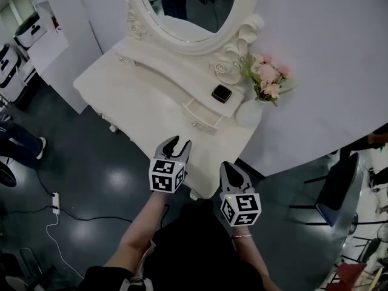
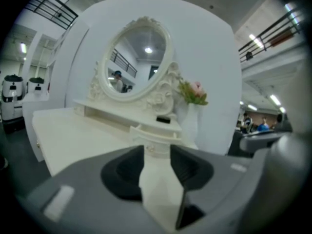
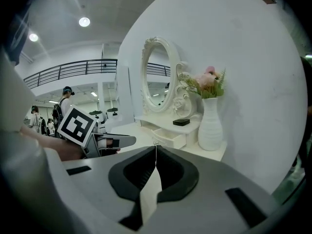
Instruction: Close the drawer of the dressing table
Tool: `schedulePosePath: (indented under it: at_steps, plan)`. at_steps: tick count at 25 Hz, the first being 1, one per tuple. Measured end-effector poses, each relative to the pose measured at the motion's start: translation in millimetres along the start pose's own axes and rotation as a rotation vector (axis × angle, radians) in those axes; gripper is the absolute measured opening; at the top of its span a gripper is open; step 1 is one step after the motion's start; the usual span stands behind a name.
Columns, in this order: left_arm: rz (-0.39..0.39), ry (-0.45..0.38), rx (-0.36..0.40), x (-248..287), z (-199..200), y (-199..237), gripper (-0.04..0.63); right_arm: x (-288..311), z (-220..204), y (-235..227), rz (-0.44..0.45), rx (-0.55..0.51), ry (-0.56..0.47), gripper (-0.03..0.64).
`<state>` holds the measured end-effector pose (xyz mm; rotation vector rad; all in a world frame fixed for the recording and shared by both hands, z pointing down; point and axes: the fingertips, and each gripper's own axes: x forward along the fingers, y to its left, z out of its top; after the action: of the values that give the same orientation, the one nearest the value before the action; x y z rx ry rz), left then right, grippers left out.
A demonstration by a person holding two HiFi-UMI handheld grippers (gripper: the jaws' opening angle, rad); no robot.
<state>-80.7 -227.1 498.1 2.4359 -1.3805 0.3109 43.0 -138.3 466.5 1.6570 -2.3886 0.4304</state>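
The white dressing table (image 1: 130, 80) stands ahead of me with an oval mirror (image 1: 188, 8). Its small drawer (image 1: 203, 116) under the raised shelf is pulled out, with a knob on its front. In the left gripper view the drawer (image 2: 155, 134) lies straight ahead between the jaws. In the right gripper view the drawer (image 3: 168, 138) sits beyond the tips. My left gripper (image 1: 176, 143) hovers open and empty a short way in front of the table edge, apart from the drawer. My right gripper (image 1: 233, 168) is shut and empty, nearer to me, to the right.
A small black box (image 1: 222, 93) lies on the shelf above the drawer. A white vase (image 1: 247, 113) with pink flowers (image 1: 267, 79) stands at the table's right end. A power strip with cable (image 1: 55, 202) lies on the dark floor at the left; a black chair (image 1: 339, 182) stands at the right.
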Motion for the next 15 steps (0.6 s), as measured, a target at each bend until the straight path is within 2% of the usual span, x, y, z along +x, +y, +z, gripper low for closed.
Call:
schedulePosePath:
  at_steps: [10,15]
  plan:
    - [-0.004,0.037,0.052,36,6,2,0.167,25,13,-25,0.001,0.005,-0.006,0.005]
    - [-0.003,0.061,0.053,55,4,2,0.167,37,12,-38,0.001,0.01,0.013,0.005]
